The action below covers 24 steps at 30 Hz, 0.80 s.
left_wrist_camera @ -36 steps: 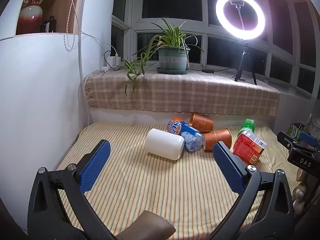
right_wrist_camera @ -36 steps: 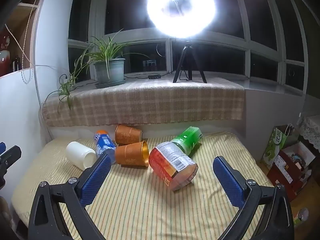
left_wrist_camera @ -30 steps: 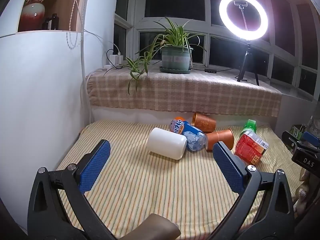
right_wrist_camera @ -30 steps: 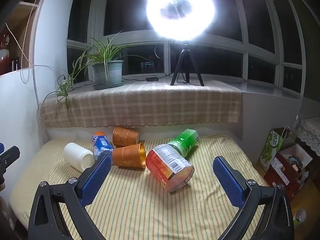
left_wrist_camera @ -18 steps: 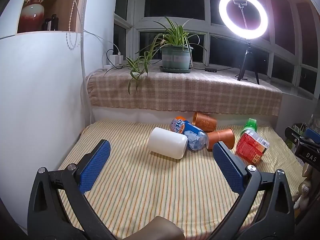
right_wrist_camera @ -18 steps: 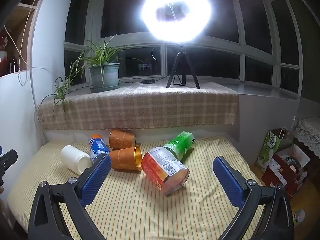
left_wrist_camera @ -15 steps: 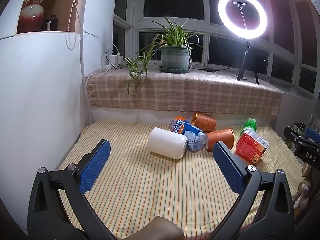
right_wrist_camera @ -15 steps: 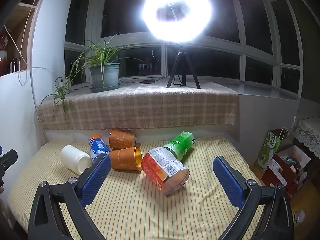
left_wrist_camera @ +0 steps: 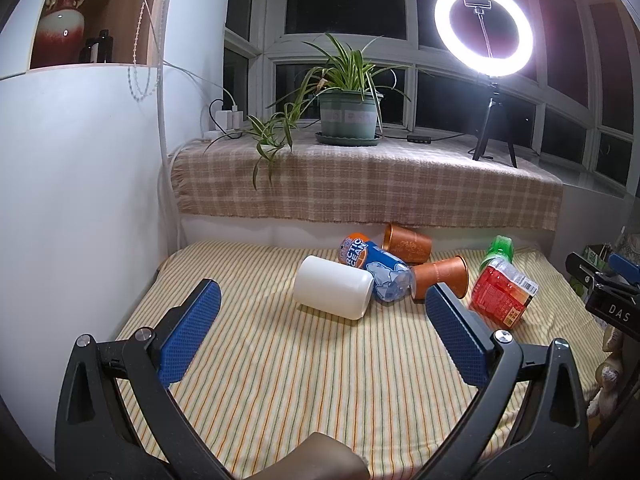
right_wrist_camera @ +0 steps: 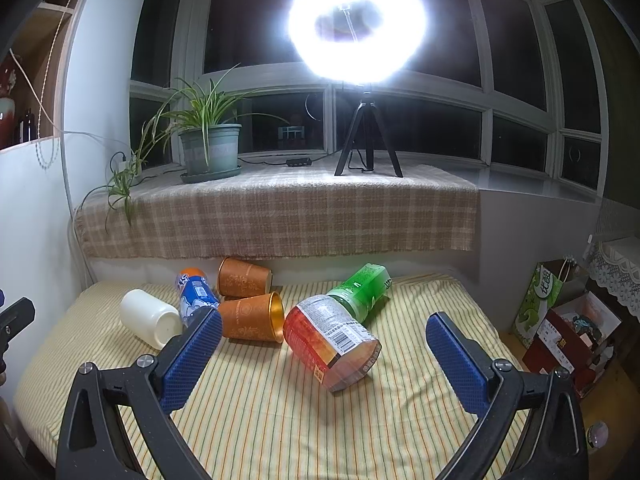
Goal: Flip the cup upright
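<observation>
Several containers lie on their sides on a striped mat (left_wrist_camera: 304, 380). A white cup (left_wrist_camera: 332, 292) lies nearest the left; it also shows in the right wrist view (right_wrist_camera: 149, 323). Two orange cups lie there: one near the back wall (left_wrist_camera: 406, 239) (right_wrist_camera: 243, 277), one in front with its gold mouth to the right (left_wrist_camera: 440, 276) (right_wrist_camera: 252, 318). My left gripper (left_wrist_camera: 322, 332) is open and empty, well short of the white cup. My right gripper (right_wrist_camera: 324, 354) is open and empty, short of the front orange cup.
A blue drink can (left_wrist_camera: 374, 266), a red-labelled bottle (right_wrist_camera: 332, 342) and a green bottle (right_wrist_camera: 362, 288) lie among the cups. A checked-cloth ledge (left_wrist_camera: 360, 184) carries a potted plant (left_wrist_camera: 350, 116) and a ring light (left_wrist_camera: 484, 30). White wall (left_wrist_camera: 80, 200) at left; bags (right_wrist_camera: 560, 320) right.
Both grippers pulled back and rose slightly, so the containers look a little smaller and lower. Both stay open and nothing on the mat has moved.
</observation>
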{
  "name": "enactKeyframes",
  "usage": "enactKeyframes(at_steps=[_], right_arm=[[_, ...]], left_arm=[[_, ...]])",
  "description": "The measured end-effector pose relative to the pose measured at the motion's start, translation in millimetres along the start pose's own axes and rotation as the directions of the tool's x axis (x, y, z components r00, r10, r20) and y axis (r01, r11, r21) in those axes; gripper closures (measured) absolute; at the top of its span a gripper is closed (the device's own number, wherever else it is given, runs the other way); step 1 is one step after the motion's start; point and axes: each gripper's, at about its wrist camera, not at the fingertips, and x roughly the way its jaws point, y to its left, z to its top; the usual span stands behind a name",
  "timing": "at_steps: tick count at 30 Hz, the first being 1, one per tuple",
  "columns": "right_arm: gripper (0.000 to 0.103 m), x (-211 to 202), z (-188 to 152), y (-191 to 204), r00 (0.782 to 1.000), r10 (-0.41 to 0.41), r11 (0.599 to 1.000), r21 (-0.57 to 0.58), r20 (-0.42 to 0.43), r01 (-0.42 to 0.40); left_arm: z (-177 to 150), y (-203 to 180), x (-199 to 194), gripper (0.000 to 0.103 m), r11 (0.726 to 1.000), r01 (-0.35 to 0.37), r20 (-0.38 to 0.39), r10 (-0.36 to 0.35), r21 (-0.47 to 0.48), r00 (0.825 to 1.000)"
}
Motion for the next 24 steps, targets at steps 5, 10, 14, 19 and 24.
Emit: enactKeyframes(at_steps=[5,10,14,19,24], right_arm=[[0.000,4.6,-0.7,0.8,1.000,0.004,1.000,-0.004,-0.017,-0.004],[0.000,5.5,-3.0,0.6,1.000,0.005,1.000,-0.009,-0.021,-0.006],[0.000,5.0,-3.3,0.8,1.000,0.008,1.000,-0.006,-0.020,-0.008],[0.000,4.8,-4.2,2.5,1.000,0.011,1.000,-0.008,-0.022,-0.011],[0.000,4.4,-4.4,3.7,1.000,0.014,1.000,-0.009,-0.026,-0.014]], left_arm=[[0.4,-3.3,1.6,0.000,1.000,0.000,-0.003,0.000,0.002,1.000],[0.4,-6.7,4.1,0.000,1.000,0.004,-0.010,-0.004,0.005,1.000],[1.1,-6.4,4.1,0.000,1.000,0.004,-0.010,-0.004,0.005,1.000],[0.9,-6.9,4.1,0.000,1.000,0.003,-0.009,-0.003,0.004,1.000],[1.1,-6.1,3.9,0.000,1.000,0.003,-0.008,-0.003,0.005,1.000]])
